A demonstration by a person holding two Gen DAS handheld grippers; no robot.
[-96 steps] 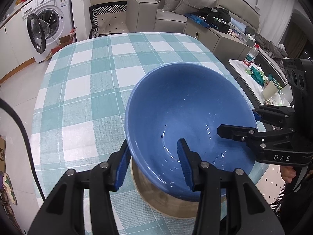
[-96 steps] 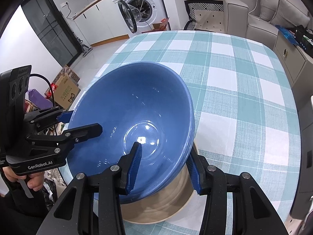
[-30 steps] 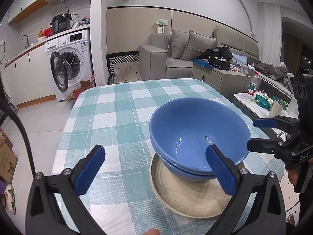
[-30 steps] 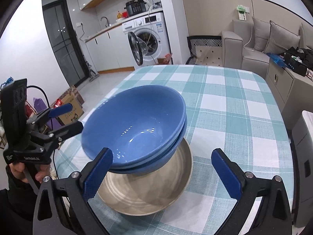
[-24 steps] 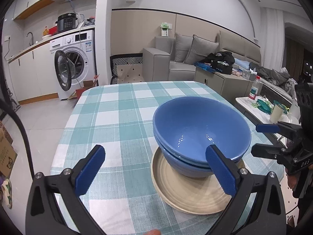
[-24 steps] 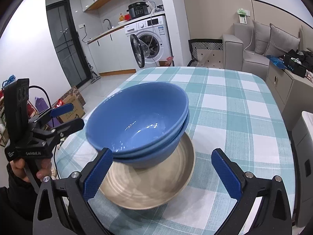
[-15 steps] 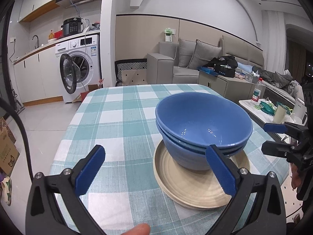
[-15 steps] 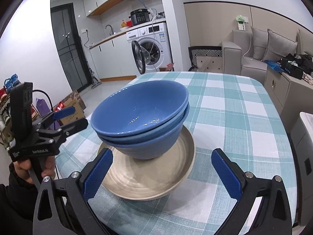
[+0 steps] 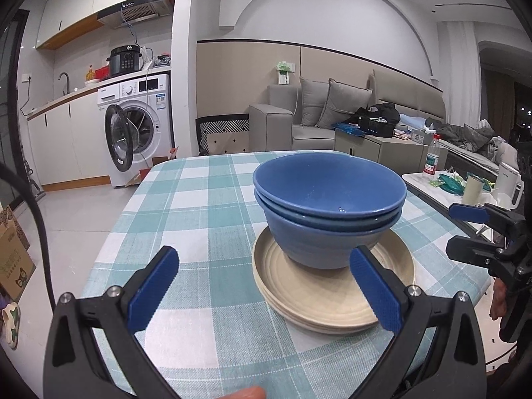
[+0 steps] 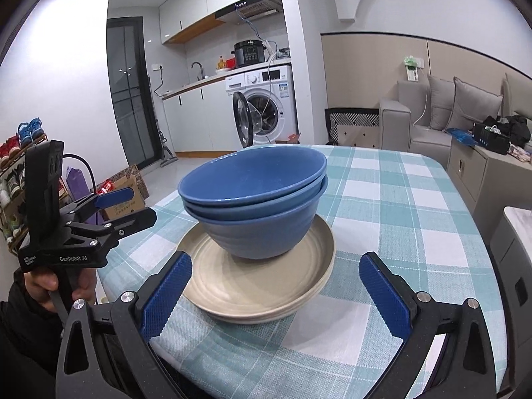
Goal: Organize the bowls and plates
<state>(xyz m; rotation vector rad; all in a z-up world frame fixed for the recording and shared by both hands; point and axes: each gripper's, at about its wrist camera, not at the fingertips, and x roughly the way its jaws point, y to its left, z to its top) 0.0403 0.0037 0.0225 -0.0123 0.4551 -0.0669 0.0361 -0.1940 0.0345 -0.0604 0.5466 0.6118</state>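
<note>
Left wrist view. Left tool: jaws spread wide, gripping nothing, blue pads to either side of the stack. Ahead of it and slightly right: two blue bowls, nested, upright, seated on cream plates, apparently two stacked, though the rim lines are faint. Counter: teal-and-white check cloth, otherwise bare in front of the tool. Right tool at the far right edge, beyond the counter's side, jaws parted and clear of the bowls. Room beyond the counter: washing machine with door swung open to the far left, a dark cooker on top; grey sofa with cushions straight ahead; low side table with a bottle to the right.

Right wrist view. Right tool: jaws wide apart, empty, with the plates between and just ahead of the pads. Bowls centred on the plates. Left tool to the left, off the counter edge, held in a hand, jaws parted. Counter cloth runs away to the right. Washing machine straight ahead, dark glass door to the left, shoe rack at the far left, sofa to the right.
</note>
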